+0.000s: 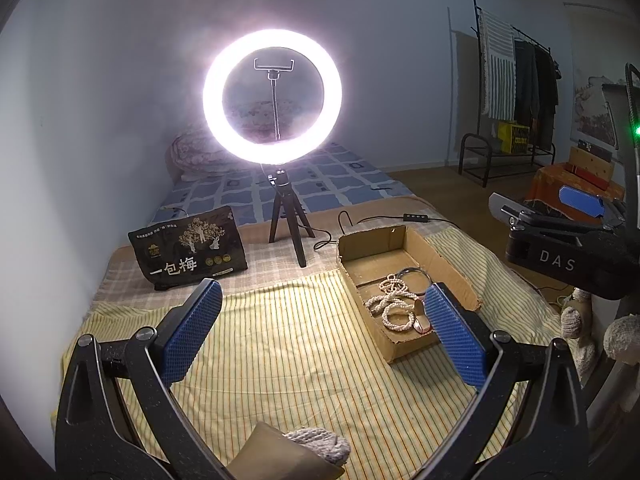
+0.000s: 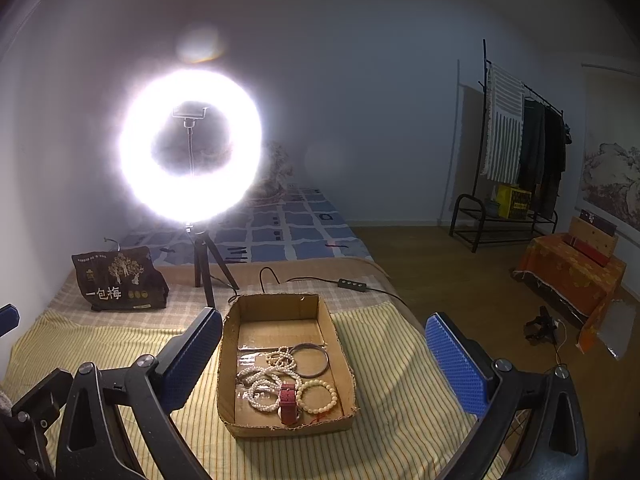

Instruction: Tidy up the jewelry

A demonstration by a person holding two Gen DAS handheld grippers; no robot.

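Right wrist view looked straight into the cardboard box (image 2: 286, 364) on the striped bed cover (image 2: 400, 420), showing pearl strands (image 2: 262, 380), a dark bangle (image 2: 311, 360), a cream bead bracelet (image 2: 318, 396) and a red-strapped watch (image 2: 288, 400), with the right claw (image 2: 322, 356) spread wide and empty. Left wrist view saw that box (image 1: 404, 276) only obliquely to its right, the watch perhaps hidden behind a finger, but showed the ring light (image 1: 272, 96), the snack bag (image 1: 188, 252) and the released left claw (image 1: 324, 328).

Striped cloth (image 2: 384, 364) around cardboard box (image 2: 230, 360) bare; tripod (image 2: 206, 264), snack bag (image 2: 120, 280) stand behind
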